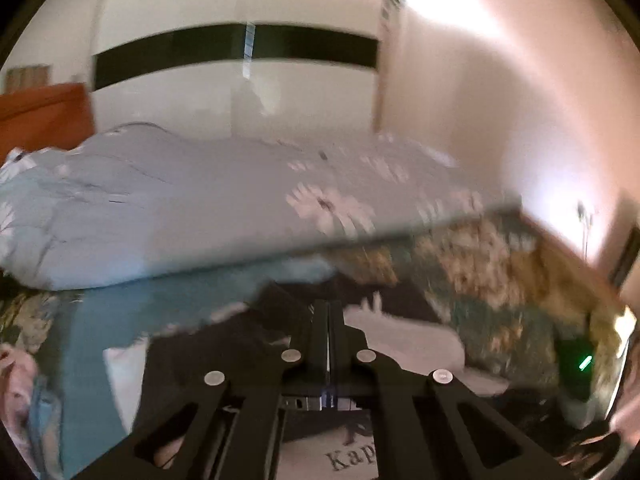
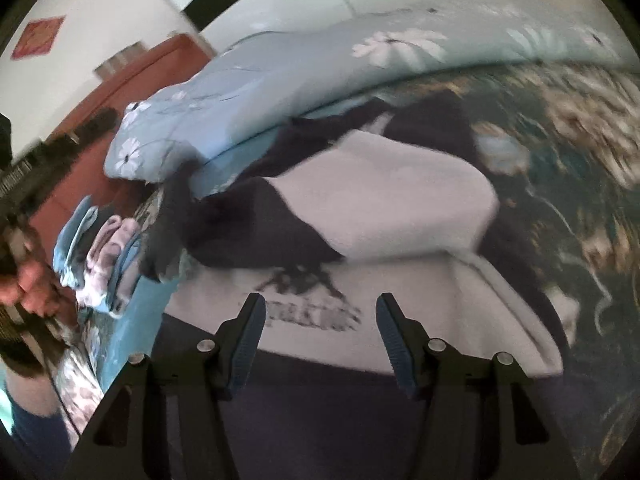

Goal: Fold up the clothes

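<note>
Showing, left wrist view: left gripper (image 1: 328,312) fully closed, apparently empty through blur, above the white-and-dark printed sweatshirt (image 1: 404,340) lying on the floral bedspread (image 1: 480,264). Right wrist view: right gripper (image 2: 320,312) half-spread, empty, over the sweatshirt (image 2: 400,200); folded light-blue flowered quilt (image 2: 280,80) behind.

Bed (image 2: 580,128), dark floral sheet: black-and-white sweatshirt (image 2: 400,200) spread across middle, blue daisy-print duvet (image 2: 280,68) bunched behind, folded clothes pile (image 2: 100,256) at edge.
</note>
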Demonstrator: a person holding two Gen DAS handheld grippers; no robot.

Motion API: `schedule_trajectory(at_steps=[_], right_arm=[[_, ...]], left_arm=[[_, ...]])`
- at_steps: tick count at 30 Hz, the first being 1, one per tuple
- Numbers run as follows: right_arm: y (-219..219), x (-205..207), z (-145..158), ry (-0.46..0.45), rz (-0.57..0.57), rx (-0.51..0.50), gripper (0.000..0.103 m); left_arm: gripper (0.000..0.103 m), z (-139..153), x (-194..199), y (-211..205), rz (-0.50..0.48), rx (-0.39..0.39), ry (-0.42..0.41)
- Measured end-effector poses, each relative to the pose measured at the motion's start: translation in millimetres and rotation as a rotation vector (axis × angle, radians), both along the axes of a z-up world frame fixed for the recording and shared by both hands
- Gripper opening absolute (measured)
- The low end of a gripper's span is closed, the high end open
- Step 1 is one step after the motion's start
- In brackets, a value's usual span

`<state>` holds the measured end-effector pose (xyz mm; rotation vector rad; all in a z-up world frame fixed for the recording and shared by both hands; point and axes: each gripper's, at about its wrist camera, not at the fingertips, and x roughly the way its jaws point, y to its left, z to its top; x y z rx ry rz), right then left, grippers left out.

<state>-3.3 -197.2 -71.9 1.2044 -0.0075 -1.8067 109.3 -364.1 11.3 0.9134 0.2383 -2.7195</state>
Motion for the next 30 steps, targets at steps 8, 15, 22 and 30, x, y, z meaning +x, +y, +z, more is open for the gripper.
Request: schedule_trajectory(at_steps=[8,15,22,30], right_arm=[[7.8,-2.2,-16.7,-0.039,-0.003,0.014,0.059],[-38.9,6.4,4.5,-0.048,0.110,-0.121,0.059],[-116.6,1.7,-4.6,-0.175,0.166,-0.166,0.059],[-155.5,-12.5,-37.7,-0.287,0.064,-0.088,0.059]], left_arm=[[0.003,-14.9,32.2,-11.5,0.020,0.067,0.002],[0.006,-24.2,123.4,-76.4,0.331,0.067,0.025],[0.021,-82.2,181.3,-109.7,0.466,0.270,0.002],[0.037,-117.8,164.7,-125.5,0.460,0.313,-0.056]])
